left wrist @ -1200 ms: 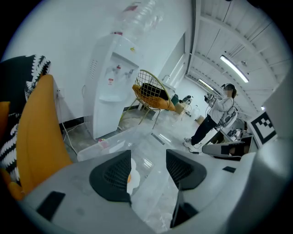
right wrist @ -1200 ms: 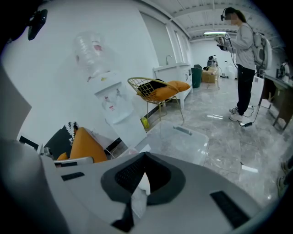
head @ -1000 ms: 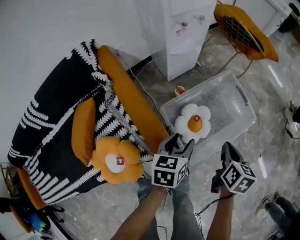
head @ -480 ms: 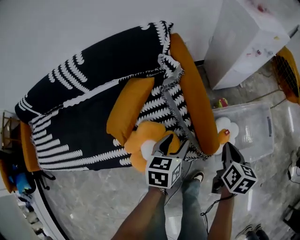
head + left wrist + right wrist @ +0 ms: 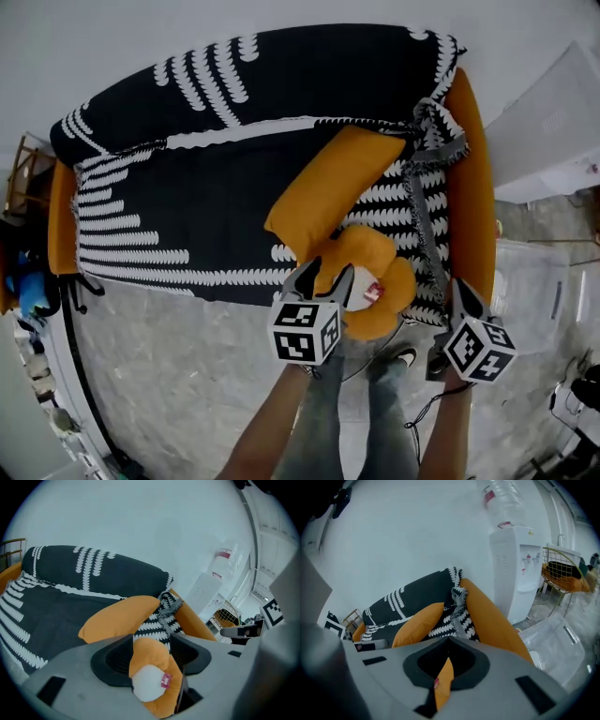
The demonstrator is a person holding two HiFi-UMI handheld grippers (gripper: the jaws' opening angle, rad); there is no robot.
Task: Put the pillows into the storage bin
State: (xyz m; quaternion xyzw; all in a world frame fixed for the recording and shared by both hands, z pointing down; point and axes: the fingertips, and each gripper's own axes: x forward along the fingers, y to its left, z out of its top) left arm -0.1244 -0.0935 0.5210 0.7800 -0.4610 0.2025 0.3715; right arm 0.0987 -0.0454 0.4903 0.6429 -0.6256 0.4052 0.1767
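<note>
While left tool [image 5: 326, 271] gapes around one flower pillow [image 5: 373, 281], right tool [image 5: 461, 290] nearly closed

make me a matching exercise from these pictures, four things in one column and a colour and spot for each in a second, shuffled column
Things
1. flower pillow
2. long pillow
3. storage bin
4. throw

Colour and spot
A. clear, beside the arm of the sofa
B. black with a white pattern, spread over the sofa
C. plain orange, lying on the throw
D. orange with a white centre, at the sofa's front edge

Pairs: 1-D, 2-C, 3-A, 4-B
</note>
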